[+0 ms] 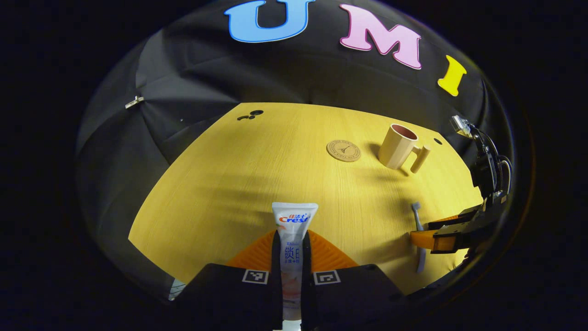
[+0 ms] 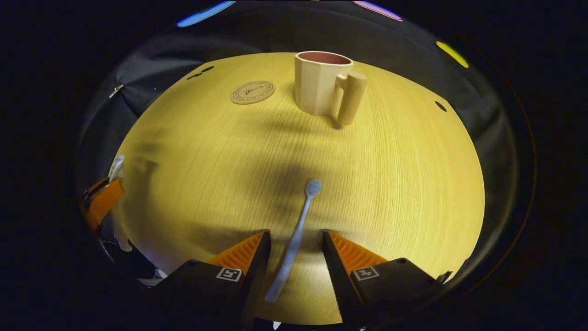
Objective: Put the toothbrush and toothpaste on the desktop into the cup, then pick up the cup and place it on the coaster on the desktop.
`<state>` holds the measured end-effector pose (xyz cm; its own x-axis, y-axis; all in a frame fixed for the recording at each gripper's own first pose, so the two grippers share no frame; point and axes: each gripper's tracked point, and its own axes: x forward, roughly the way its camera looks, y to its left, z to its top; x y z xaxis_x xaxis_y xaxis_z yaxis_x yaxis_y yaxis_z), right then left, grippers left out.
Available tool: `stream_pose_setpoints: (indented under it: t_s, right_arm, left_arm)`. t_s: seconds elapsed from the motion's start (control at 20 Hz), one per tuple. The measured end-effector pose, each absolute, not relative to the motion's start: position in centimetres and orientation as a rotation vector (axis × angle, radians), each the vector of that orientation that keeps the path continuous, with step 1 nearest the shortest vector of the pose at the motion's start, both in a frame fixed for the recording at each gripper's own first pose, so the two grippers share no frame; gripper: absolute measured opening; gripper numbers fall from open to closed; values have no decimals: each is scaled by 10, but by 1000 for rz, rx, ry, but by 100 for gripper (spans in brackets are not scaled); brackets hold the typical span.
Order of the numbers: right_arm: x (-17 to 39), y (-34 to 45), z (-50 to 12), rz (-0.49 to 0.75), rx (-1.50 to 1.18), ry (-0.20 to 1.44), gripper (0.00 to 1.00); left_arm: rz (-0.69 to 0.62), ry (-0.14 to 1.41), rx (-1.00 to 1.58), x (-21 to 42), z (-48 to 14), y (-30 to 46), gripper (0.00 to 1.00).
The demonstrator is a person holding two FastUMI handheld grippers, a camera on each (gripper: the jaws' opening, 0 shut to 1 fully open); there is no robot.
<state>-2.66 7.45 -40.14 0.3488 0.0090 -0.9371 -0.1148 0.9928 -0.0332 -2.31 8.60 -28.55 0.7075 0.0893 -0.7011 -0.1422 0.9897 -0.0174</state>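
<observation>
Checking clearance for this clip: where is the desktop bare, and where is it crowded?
Bare: the wide stretch between the toothbrush and the cup, and left of the coaster. Crowded: the near edge, around both grippers, and the far coaster-cup corner.

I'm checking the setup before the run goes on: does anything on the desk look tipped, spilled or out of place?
Nothing stands out. The cup stands upright beside the coaster, the toothbrush lies flat between the right gripper's open fingers, and the left gripper is shut on the toothpaste. No spill on the desk.
</observation>
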Motion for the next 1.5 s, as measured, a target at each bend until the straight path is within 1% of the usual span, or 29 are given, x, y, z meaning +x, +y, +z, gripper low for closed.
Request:
stream_pose_setpoints:
  t_s: [0.05,0.1,0.15,0.25,0.3,0.35,0.4,0.45,0.5,0.55,0.6,0.8,0.85,1.0,1.1,1.2,1.4,1.5]
  right_arm:
    - [-28,76,-401,75,-95,1220,64]
    - [-28,77,-401,74,-92,1226,60]
    - [-28,77,-400,70,-91,1231,53]
    - [-28,76,-399,51,-70,1237,32]
    - [-28,76,-401,43,-51,1248,14]
    - [-28,76,-400,54,-44,1247,17]
    - [-28,76,-400,64,-31,1244,11]
    - [-28,77,-399,78,-10,1235,9]
    - [-27,79,-398,84,35,1225,9]
    - [-27,85,-395,105,93,1206,5]
    - [-25,87,-388,113,130,1174,6]
    - [9,81,-330,153,227,920,5]
    - [18,75,-310,157,238,848,6]
    - [44,56,-250,159,261,641,5]
    - [48,46,-216,167,267,533,5]
    - [48,41,-196,175,266,473,5]
    - [47,19,-179,144,226,402,5]
    - [47,16,-176,127,232,381,5]
  left_arm:
    - [138,774,-74,-24,-286,89,21]
    - [146,774,-79,-25,-286,91,21]
    - [153,773,-85,-25,-286,93,21]
    - [165,770,-91,-26,-284,96,22]
    - [169,768,-91,-26,-283,97,21]
    - [173,763,-91,-25,-281,98,21]
    - [180,757,-93,-25,-278,99,21]
    - [182,747,-100,-24,-275,98,21]
    - [179,732,-110,-20,-269,96,21]
    - [175,712,-120,-17,-263,94,21]
    - [166,689,-128,-11,-255,91,21]
    - [94,567,-165,24,-210,66,21]
    - [72,525,-188,37,-194,56,19]
    - [-16,394,-270,83,-148,15,19]
    - [-82,295,-310,120,-115,-14,19]
    - [-127,217,-320,154,-89,-38,19]
    - [-205,103,-381,219,-69,-88,19]
    - [-246,46,-404,246,-71,-112,19]
